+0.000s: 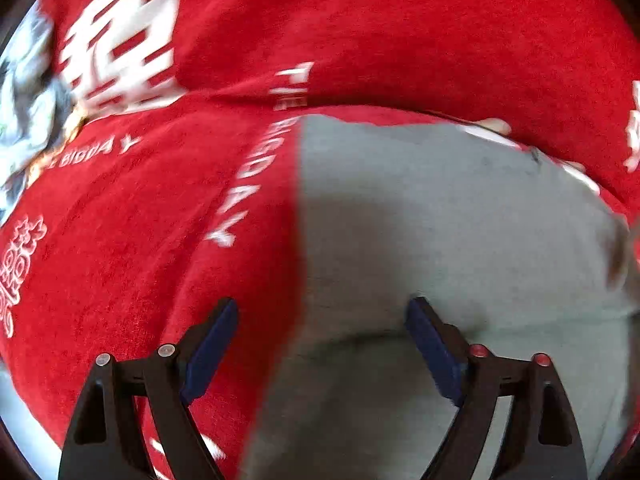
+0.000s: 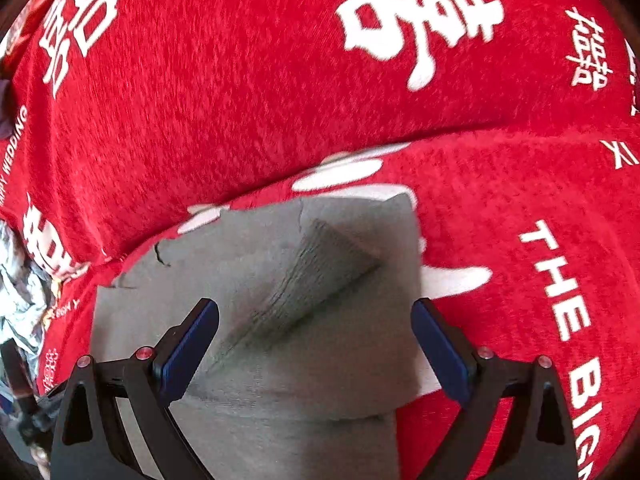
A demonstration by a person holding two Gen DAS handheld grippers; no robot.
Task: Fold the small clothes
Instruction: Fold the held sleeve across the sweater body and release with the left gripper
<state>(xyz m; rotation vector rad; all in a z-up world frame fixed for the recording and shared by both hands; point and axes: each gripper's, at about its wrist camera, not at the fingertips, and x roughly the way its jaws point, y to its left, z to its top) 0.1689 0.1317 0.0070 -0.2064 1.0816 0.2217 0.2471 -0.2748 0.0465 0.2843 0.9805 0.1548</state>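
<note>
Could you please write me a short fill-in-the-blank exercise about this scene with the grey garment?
1. The grey garment lies on a cloth whose colour is ____.
2. Both the left tool and the right tool have their jaws ____.
3. In the right wrist view, the ribbed fold on the garment sits ____ the two fingers.
4. The pads on the fingers are coloured ____.

Missing words: red; open; between; blue

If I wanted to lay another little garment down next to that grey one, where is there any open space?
The red velvety cloth with white lettering is bare beyond the grey knitted garment, up to its ridge fold, and to its right around the "THE BIG DAY" print. It is crowded at the left edge, where a crumpled grey-white bundle lies. Both the left gripper and right gripper hang open over the grey garment.
</note>
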